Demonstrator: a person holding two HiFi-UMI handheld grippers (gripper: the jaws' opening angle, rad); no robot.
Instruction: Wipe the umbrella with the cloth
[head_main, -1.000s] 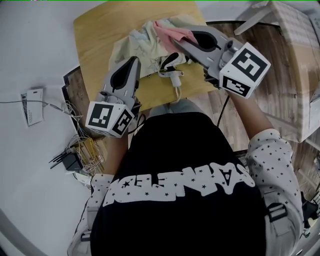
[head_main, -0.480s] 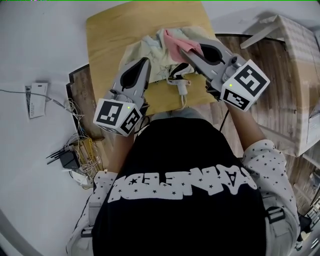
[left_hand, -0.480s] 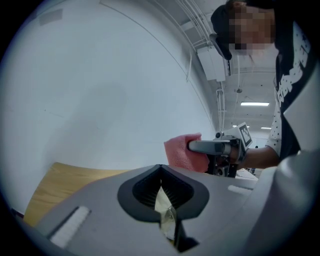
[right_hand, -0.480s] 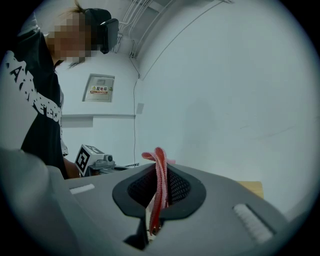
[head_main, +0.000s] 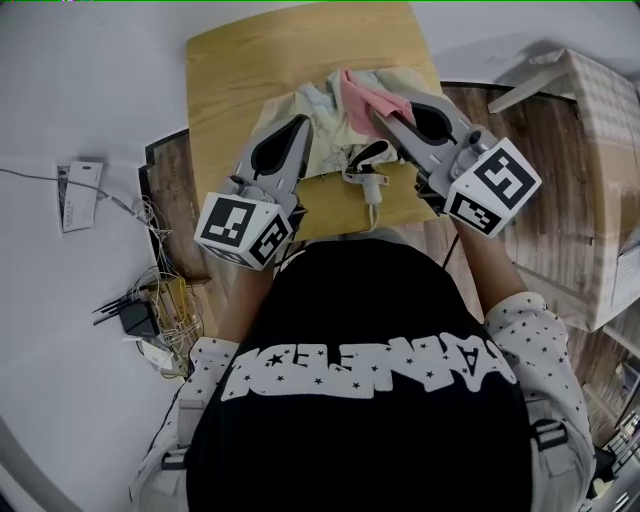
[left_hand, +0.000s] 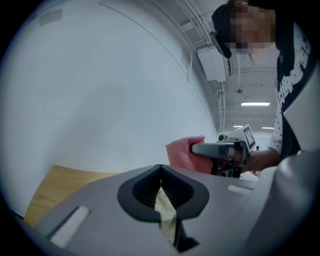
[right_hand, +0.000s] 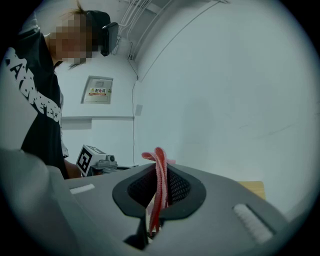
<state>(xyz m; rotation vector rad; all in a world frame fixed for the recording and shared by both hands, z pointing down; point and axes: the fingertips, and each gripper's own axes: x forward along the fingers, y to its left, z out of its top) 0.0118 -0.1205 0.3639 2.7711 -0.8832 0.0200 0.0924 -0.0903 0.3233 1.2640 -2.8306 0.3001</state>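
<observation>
A crumpled pale yellow-green umbrella (head_main: 322, 108) lies on the wooden table (head_main: 240, 70). Its white handle with a strap (head_main: 370, 180) points toward the table's near edge. My left gripper (head_main: 300, 125) comes in from the near left and is shut on a fold of the umbrella fabric (left_hand: 165, 207). My right gripper (head_main: 382, 115) is shut on the pink cloth (head_main: 365, 98), which rests on the umbrella's right part. In the right gripper view the cloth (right_hand: 160, 182) stands pinched between the jaws. The left gripper view shows the cloth (left_hand: 181, 152) ahead, with the right gripper's fingers (left_hand: 215, 149) on it.
A cardboard box (head_main: 590, 150) stands on the wooden floor at the right. Tangled cables and a black adapter (head_main: 140, 318) lie on the floor at the left, with a white card (head_main: 78, 192) beyond them. The person's torso fills the near side.
The head camera has shifted, so the table sits further right in the picture. Both grippers keep their holds and have hardly moved against the umbrella.
</observation>
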